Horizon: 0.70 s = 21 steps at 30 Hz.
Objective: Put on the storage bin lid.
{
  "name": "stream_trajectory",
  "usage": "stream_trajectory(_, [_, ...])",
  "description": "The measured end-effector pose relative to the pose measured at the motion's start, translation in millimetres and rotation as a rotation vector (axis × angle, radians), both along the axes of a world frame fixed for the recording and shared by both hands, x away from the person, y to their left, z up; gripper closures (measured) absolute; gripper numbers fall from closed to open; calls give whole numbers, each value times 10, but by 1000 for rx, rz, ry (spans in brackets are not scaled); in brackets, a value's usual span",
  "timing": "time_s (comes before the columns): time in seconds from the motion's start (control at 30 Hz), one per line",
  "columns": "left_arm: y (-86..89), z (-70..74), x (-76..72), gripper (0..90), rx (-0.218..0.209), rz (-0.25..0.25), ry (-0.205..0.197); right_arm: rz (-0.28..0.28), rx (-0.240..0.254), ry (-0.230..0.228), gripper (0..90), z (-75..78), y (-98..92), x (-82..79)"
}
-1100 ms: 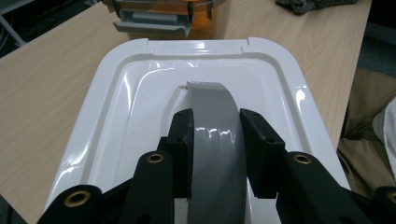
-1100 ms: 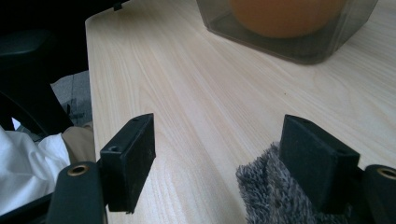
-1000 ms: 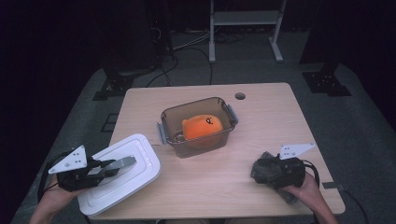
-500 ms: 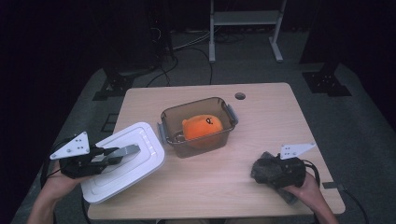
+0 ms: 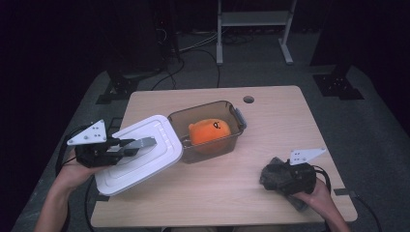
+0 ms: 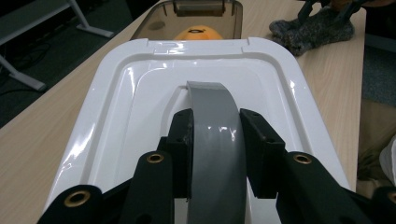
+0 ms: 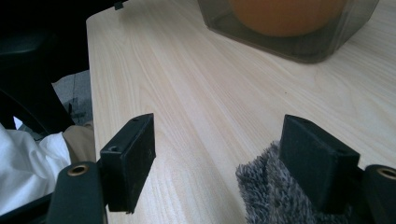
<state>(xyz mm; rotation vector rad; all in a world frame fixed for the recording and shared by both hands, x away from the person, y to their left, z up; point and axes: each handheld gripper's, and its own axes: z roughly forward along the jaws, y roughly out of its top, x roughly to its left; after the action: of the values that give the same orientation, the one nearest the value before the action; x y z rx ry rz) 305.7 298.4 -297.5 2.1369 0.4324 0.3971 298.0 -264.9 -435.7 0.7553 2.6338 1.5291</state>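
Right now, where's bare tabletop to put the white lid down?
Bare wood runs along the near edge between the white lid and the grey cloth under the right gripper. More lies right of the smoky bin holding the orange plush, below the cable hole. The left side is crowded: the left gripper holds the lid there by its handle.

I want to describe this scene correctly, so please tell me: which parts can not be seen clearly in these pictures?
- Orange toy: in the left gripper view the white lid covers most of it; in the right gripper view the top edge cuts it off.
- Toy's face: too small in the high view.
- Grey cloth: the right gripper covers part of it in the high view; its full shape is unclear.
- Container: whether its latch is open is too small to tell.
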Motion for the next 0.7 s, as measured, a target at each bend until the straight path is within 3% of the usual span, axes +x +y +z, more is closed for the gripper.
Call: stream_trajectory(0.7, [-527, 186, 464, 666, 15, -62, 7, 4, 5, -9, 259, 15, -11, -13])
